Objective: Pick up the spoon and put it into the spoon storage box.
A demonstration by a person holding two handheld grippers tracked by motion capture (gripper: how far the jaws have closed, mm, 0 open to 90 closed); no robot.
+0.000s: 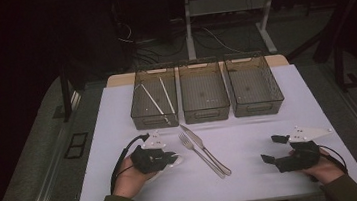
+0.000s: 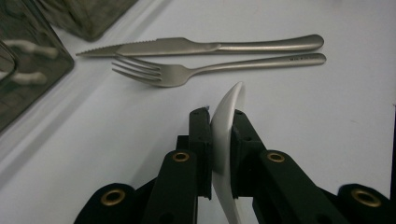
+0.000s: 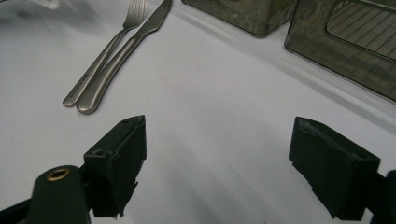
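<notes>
white spoon point(image 2: 227, 121) clamped edge-on by the left gripper point(image 2: 219, 135).
probably ceramic: stiff, slick, chip-prone, best gripped mid-handle. right gripper point(image 3: 217, 163) held wide, empty; fork point(image 1: 199, 153) at twelve o'clock.

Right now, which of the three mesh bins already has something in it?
The left bin, farthest toward the person's left: thin pale chopsticks lie inside. The middle bin and right bin look empty.

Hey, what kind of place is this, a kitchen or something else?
More likely a lab or workshop recording station than a kitchen: a white-covered table with three smoky translucent plastic bins lined up, a steel fork and knife laid out, and loose cables on the dark floor behind.
</notes>
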